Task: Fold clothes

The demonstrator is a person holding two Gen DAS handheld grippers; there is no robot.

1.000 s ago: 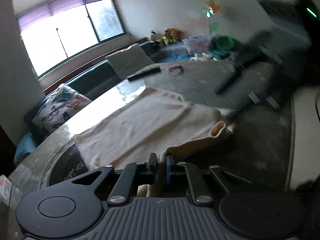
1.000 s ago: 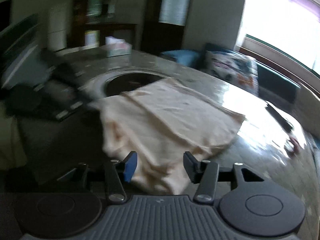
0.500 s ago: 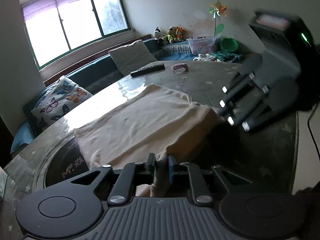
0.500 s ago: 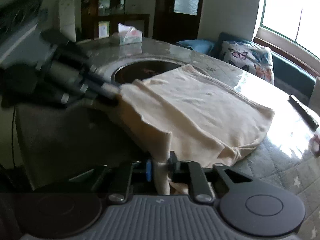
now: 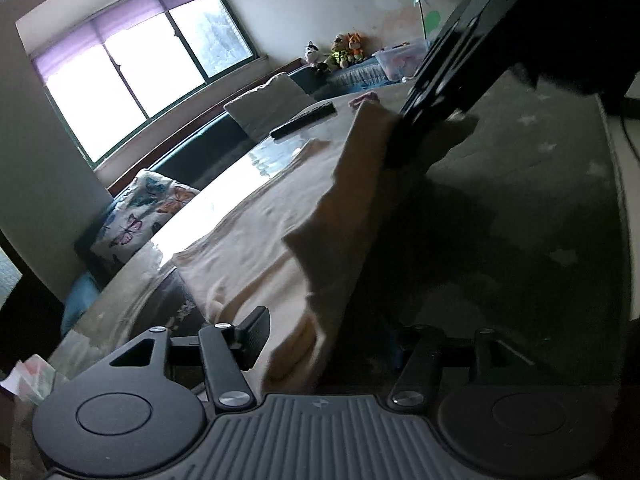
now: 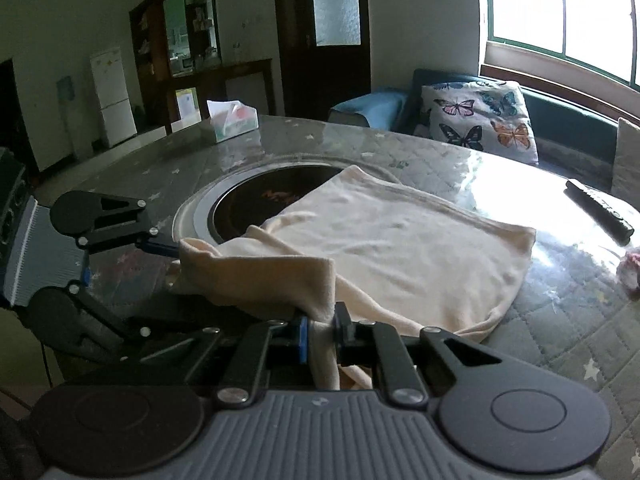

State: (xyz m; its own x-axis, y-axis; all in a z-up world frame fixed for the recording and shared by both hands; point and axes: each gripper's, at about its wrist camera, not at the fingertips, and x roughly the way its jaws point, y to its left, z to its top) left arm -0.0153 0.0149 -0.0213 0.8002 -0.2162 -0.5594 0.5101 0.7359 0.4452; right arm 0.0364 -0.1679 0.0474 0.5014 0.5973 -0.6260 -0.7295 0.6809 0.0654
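A cream garment lies partly folded on the round table; it also shows in the left wrist view. My right gripper is shut on the garment's near edge and holds it lifted. My left gripper stands wide open with the cloth draped loosely between its fingers; in the right wrist view it is at the garment's left corner. In the left wrist view the right gripper looms dark over the raised far edge.
A dark round inset sits in the table under the garment's far corner. A tissue box, a black remote and a small pink item lie on the table. A butterfly cushion rests on the sofa behind.
My left gripper has opened and let go of the garment's edge. My right gripper stays shut on the cloth and has lifted its edge up and toward the window.
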